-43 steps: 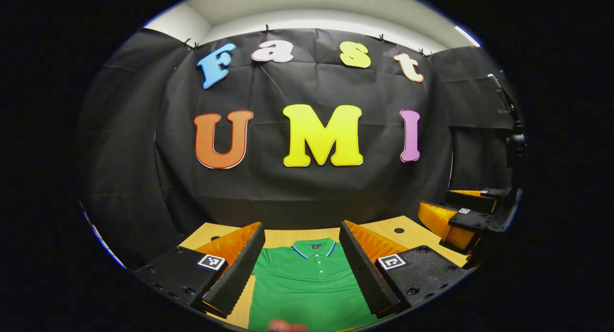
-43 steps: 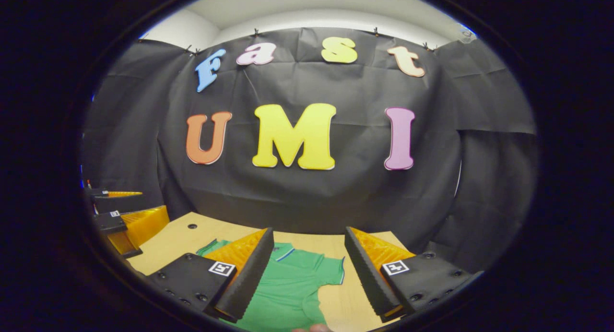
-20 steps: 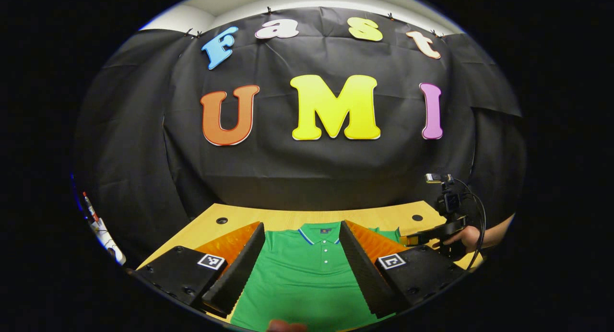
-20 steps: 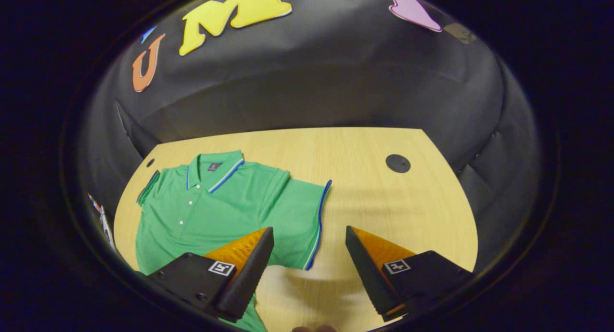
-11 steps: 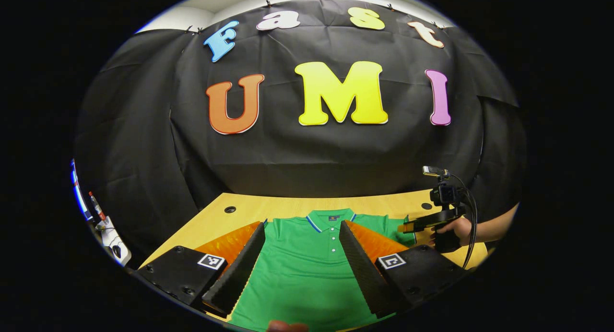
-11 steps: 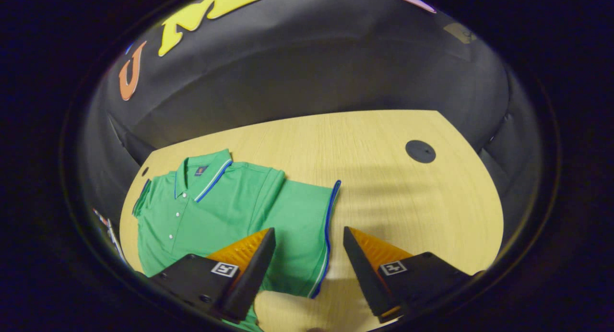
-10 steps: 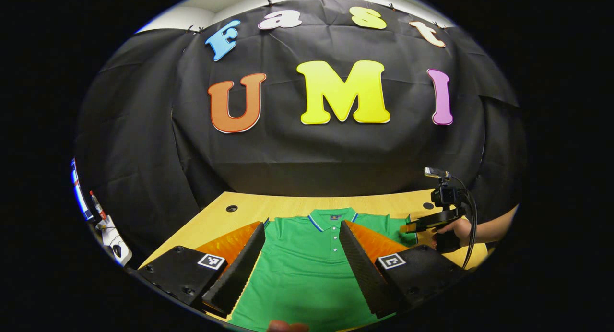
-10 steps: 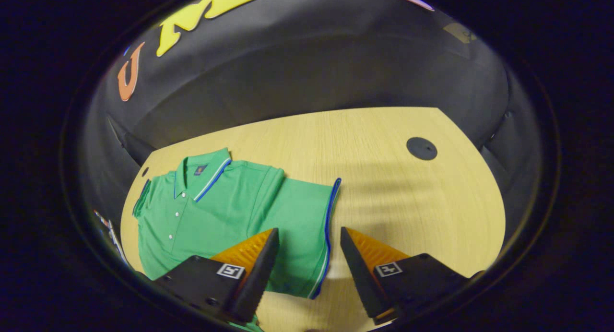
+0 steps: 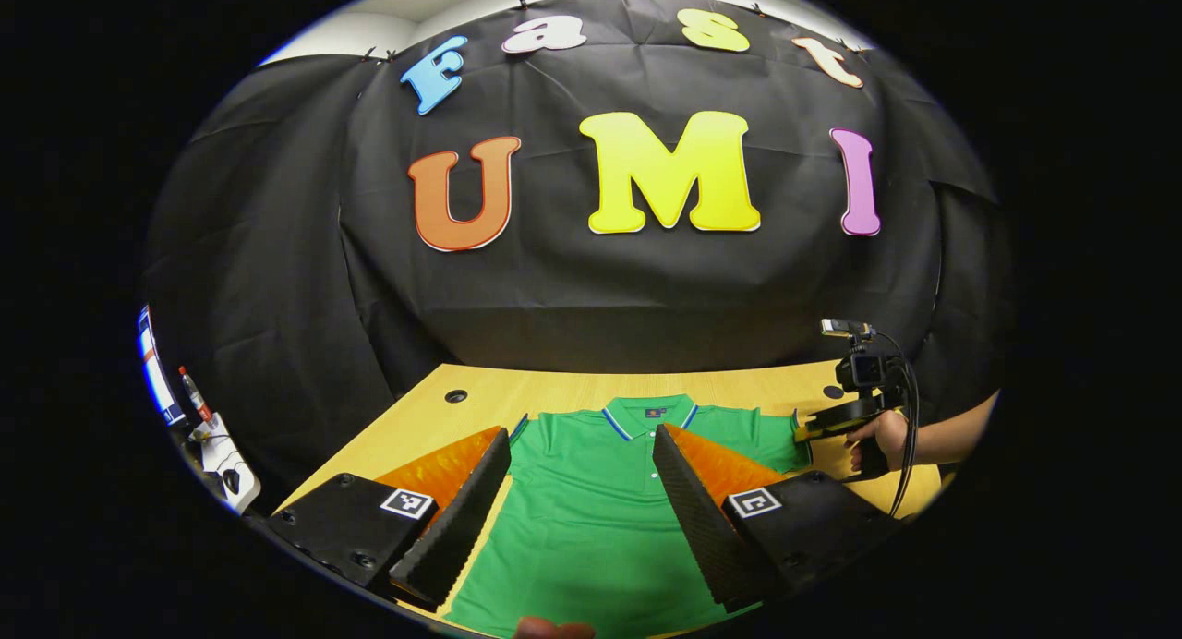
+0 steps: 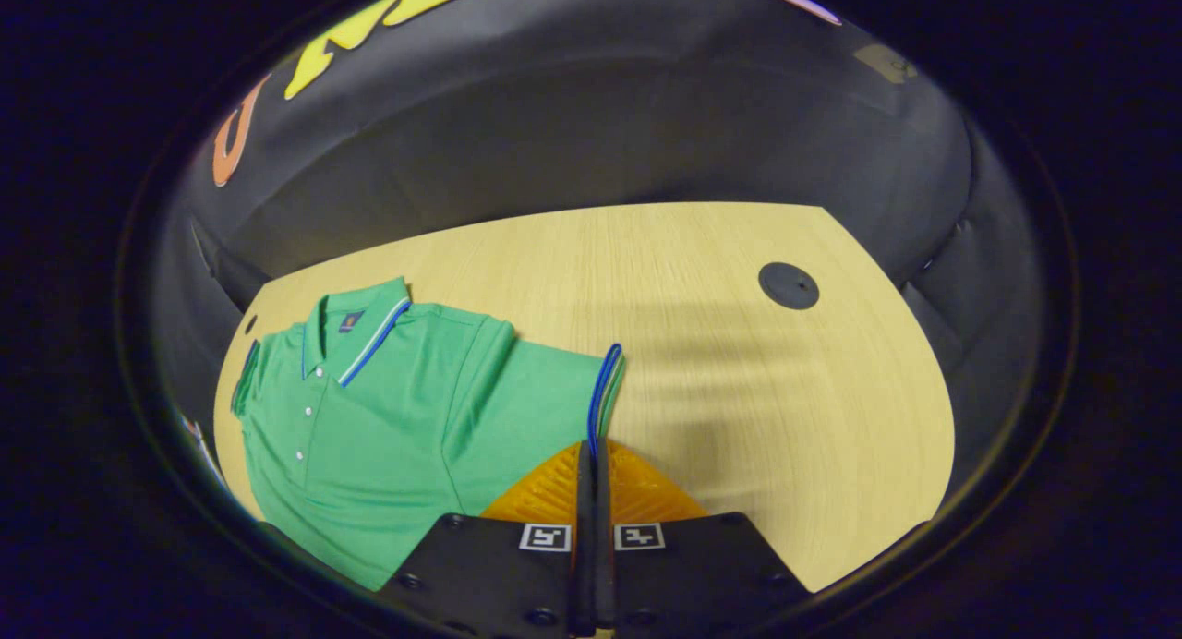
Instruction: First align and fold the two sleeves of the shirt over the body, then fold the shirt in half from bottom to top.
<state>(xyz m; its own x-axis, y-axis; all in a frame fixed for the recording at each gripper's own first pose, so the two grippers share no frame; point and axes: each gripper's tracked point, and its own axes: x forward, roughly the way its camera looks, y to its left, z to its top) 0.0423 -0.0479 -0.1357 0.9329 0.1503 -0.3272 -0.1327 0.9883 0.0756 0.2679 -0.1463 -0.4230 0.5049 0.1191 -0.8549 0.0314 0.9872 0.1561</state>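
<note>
- The green short-sleeved polo shirt (image 9: 591, 519) with blue-and-white trim on its collar lies flat and face up on the light wooden tabletop (image 10: 739, 343), collar toward the back edge by the black cloth wall (image 9: 572, 288).
- The right gripper view looks down on the shirt (image 10: 388, 417) from its sleeve side: the sleeve with the blue-trimmed cuff (image 10: 605, 390) stretches toward the middle of the tabletop, and the cuff edge rises into the right gripper (image 10: 591, 464), whose two fingers are pressed together on it.
- The left gripper view takes the shirt head-on along its button placket. The left gripper (image 9: 582, 491) hangs over the shirt's body near the front edge, its fingers spread wide with nothing between them but the cloth below; I cannot tell whether they touch it.
- That same view shows the right gripper (image 9: 817, 428) from the outside at the shirt's far sleeve, near the right edge of the tabletop, held by a person's hand (image 9: 877, 433) with a bare forearm, a small black camera (image 9: 859, 367) and cable on top.
- A round black cable-hole cap (image 10: 789, 285) sits in the bare wood near the back right corner, well apart from the sleeve; another dark hole (image 9: 455, 396) lies near the back left corner.
- Beyond the left edge, some white equipment (image 9: 217, 450) stands low, too small to make out.
</note>
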